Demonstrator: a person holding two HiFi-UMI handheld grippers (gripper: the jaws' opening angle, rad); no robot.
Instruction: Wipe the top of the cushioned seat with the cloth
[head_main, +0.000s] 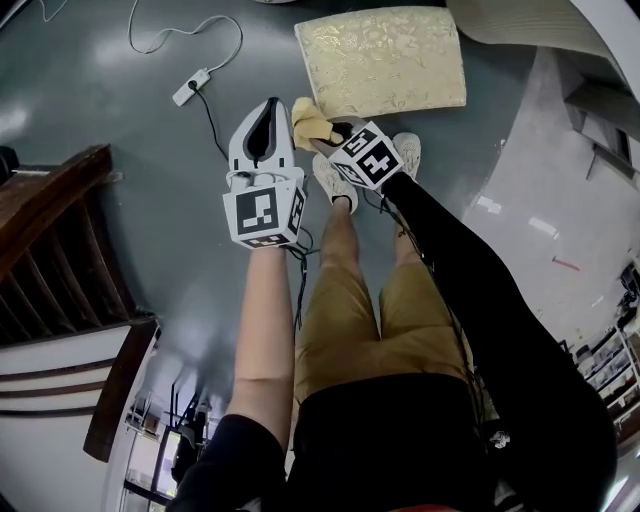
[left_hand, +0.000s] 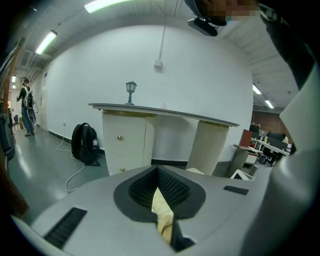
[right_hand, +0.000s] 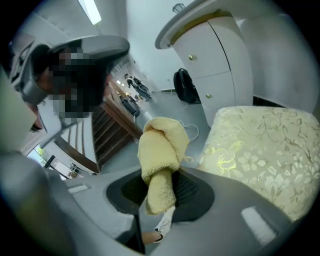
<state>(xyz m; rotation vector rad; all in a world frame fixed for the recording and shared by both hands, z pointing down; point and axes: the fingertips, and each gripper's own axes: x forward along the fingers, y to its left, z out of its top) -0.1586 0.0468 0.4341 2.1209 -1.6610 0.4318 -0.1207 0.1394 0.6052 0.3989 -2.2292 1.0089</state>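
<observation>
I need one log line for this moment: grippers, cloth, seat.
right gripper: shut on cloth | left gripper: shut, empty | cloth: near seat corner, not on top | wipe: not started

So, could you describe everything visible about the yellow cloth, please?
The cloth is pale yellow and fluffy, like towelling. It is rolled into a thick bundle, its upper end folded over. The right tool is shut on its lower part; the rest sticks out beyond the jaws. It is held beside the near corner of the cushioned seat; contact with the seat cannot be told.
</observation>
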